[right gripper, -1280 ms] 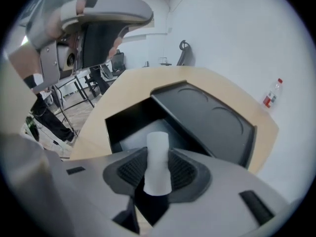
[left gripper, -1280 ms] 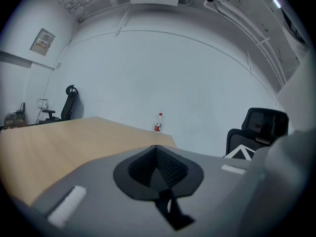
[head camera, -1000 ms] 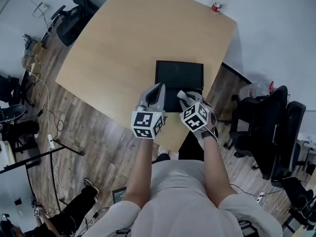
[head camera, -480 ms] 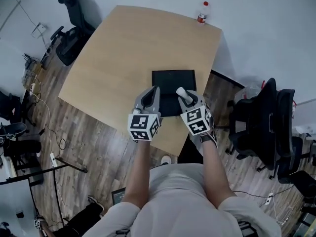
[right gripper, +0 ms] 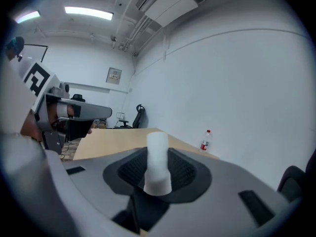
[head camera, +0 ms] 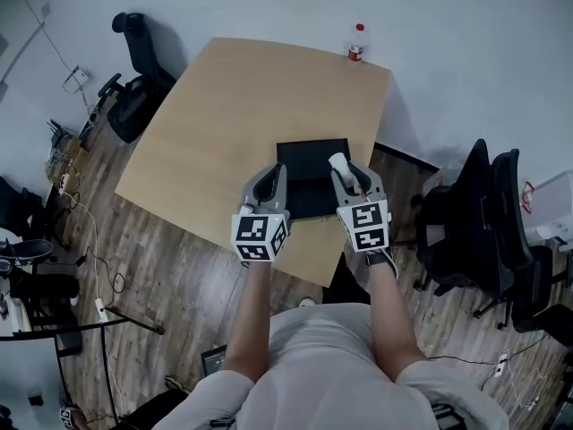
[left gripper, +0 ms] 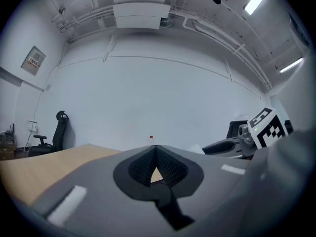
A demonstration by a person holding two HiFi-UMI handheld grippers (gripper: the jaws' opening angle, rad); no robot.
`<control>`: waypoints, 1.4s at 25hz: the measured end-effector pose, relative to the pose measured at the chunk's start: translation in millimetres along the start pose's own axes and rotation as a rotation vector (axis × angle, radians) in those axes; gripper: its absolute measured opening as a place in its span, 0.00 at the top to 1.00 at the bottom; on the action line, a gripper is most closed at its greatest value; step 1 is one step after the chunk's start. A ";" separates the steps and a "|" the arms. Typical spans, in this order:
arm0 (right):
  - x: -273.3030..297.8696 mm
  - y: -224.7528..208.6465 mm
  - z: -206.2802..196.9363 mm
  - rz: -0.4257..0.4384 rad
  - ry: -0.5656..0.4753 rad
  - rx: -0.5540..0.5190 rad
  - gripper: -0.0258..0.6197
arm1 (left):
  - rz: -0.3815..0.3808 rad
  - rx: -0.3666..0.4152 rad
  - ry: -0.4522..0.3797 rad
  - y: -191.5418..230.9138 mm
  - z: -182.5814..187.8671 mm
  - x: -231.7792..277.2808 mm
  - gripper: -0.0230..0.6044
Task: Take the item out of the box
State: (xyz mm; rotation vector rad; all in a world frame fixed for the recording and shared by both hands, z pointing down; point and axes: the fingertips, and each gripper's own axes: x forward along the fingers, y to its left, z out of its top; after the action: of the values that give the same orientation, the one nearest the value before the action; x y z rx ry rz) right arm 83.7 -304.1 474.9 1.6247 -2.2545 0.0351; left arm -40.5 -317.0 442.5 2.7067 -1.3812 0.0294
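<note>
Small white cylinder (right gripper: 158, 152), upright, clamped low by right gripper (right gripper: 158, 174) fingers. Probably light, rigid, smooth; hold its sides. Left gripper (left gripper: 156, 163) fingers closed, empty.

box (head camera: 309, 173) interior — too dark to tell | bottle (head camera: 356, 43) label — too small to read

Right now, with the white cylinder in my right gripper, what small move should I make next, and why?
Probably carry it sideways, clear of the black box, and set it on the bare table. The right gripper is shut on the white cylinder, which looks lifted out of the box. The left gripper is shut and empty.
</note>
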 end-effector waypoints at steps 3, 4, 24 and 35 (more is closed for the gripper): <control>-13.7 -1.3 16.4 -0.032 -0.047 0.005 0.75 | 0.009 0.021 -0.019 -0.2 8.3 -8.8 0.95; -18.3 -1.7 22.9 -0.039 -0.064 0.011 0.75 | 0.012 0.028 -0.025 -0.3 11.0 -11.5 0.95; -80.6 -25.3 55.2 -0.156 -0.241 0.144 0.76 | 0.027 0.091 -0.087 -29.4 40.1 -40.8 0.95; -35.3 -26.8 47.3 -0.081 -0.184 0.101 0.76 | 0.073 0.050 -0.052 -8.4 23.3 -12.1 0.95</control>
State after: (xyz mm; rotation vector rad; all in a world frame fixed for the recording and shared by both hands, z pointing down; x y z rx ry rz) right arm 105.2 -291.7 415.0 1.8389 -2.3538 -0.0219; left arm -41.6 -304.7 417.9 2.7142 -1.5130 -0.0006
